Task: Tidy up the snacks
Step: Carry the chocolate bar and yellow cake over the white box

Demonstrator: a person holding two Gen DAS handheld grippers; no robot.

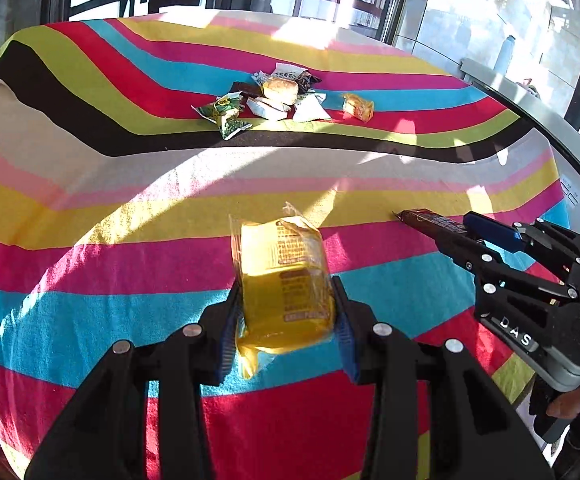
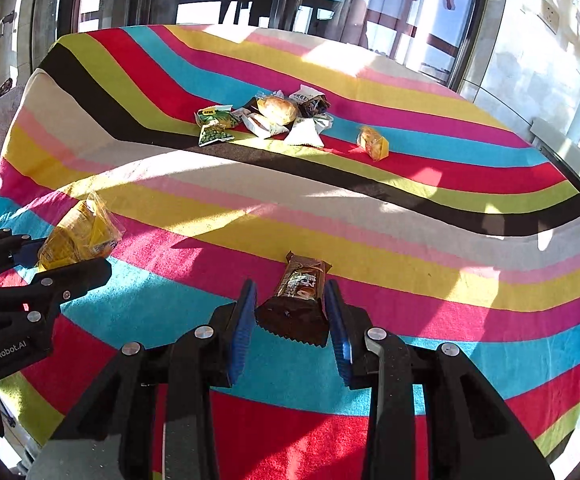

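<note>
My left gripper is shut on a yellow wrapped cake and holds it over the near part of the striped cloth; it also shows in the right wrist view. My right gripper holds a brown snack bar between its blue pads; the bar's tip shows in the left wrist view. A pile of snacks lies at the far middle of the table, also seen in the right wrist view. A lone yellow packet lies to the pile's right, shown too in the right wrist view.
The table is covered by a striped cloth that falls off at its edges. A grey ledge with a bottle stands to the right. Windows and a railing lie beyond the far edge.
</note>
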